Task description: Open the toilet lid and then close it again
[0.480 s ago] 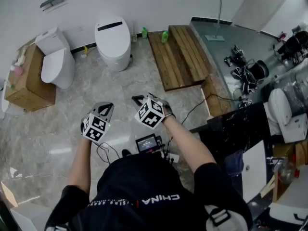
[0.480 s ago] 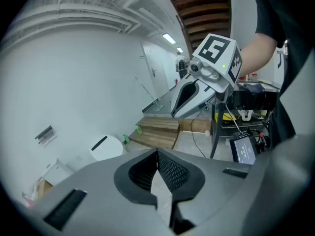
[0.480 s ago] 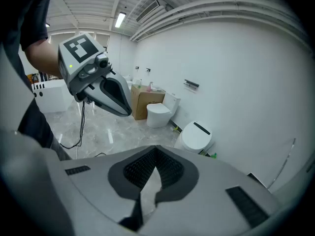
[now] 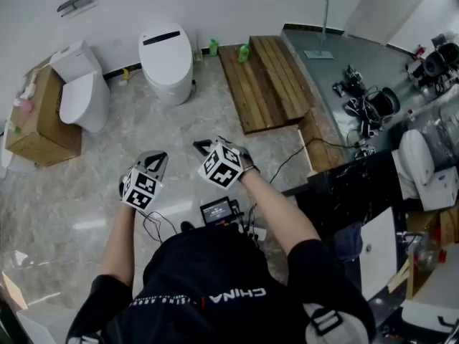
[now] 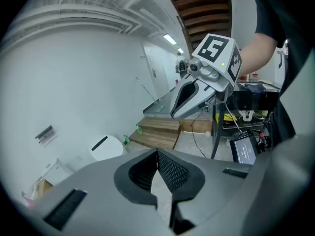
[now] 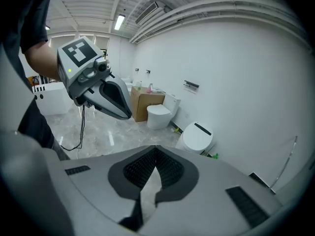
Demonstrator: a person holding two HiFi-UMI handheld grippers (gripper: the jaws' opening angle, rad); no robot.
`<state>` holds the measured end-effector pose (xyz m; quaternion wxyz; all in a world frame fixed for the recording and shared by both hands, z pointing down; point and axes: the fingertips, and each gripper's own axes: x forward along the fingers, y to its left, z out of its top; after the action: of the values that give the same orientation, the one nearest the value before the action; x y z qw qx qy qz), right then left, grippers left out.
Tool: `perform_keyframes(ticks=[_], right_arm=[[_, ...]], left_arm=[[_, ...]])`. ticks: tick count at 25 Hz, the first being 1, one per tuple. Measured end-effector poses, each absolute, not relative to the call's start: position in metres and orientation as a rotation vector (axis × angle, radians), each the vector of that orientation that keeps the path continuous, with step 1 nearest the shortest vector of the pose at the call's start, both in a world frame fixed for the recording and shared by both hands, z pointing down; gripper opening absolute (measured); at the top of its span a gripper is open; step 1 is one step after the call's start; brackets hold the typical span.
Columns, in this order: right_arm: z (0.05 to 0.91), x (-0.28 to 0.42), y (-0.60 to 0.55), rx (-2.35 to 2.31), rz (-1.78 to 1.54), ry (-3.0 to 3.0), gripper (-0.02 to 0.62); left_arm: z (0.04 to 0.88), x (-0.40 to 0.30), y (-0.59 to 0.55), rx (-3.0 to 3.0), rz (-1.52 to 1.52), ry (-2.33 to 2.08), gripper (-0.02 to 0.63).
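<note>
With the fingers point(image 5: 172, 170) of the left gripper point(image 4: 154, 160) and right gripper point(image 4: 203, 147) clenched on nothing, one should first approach the closed toilet lid point(image 4: 166, 54), still well apart at the wall point(image 4: 215, 6).

Floor point(image 4: 86, 185), grey marbled tile: white toilet point(image 4: 167, 61), lid down, at 11 o'clock; second toilet point(image 4: 82, 95) beside cardboard box point(image 4: 39, 120), 10 o'clock; green bottle point(image 4: 214, 47), 12 o'clock; wooden platform point(image 4: 265, 81), 1 o'clock.

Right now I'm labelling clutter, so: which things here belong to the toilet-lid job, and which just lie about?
Job: round toilet, probably, lid down; left tongs, right tongs, both shut, empty.
Lying about: second toilet, cardboard box, wooden platform, green bottles.
</note>
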<state>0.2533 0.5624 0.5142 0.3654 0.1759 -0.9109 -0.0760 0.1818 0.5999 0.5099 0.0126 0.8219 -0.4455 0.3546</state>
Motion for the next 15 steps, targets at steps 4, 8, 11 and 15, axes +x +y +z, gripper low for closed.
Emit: perform_keyframes(ticks=[4, 8, 11, 15], right_arm=[[0.515, 0.252, 0.56, 0.451, -0.192, -2.342, 0.014], [0.513, 0.249, 0.557, 0.45, -0.185, -2.351, 0.014], [0.516, 0.25, 0.555, 0.445, -0.184, -2.35, 0.014], [0.52, 0.254, 0.552, 0.445, -0.177, -2.35, 0.014]], left_arm=[[0.504, 0.182, 0.596, 2.554, 1.049, -1.394, 0.011], [0.504, 0.181, 0.592, 2.559, 1.052, -1.389, 0.011], [0.506, 0.183, 0.59, 2.557, 1.052, -1.383, 0.011], [0.507, 0.188, 0.586, 2.555, 1.046, -1.379, 0.011]])
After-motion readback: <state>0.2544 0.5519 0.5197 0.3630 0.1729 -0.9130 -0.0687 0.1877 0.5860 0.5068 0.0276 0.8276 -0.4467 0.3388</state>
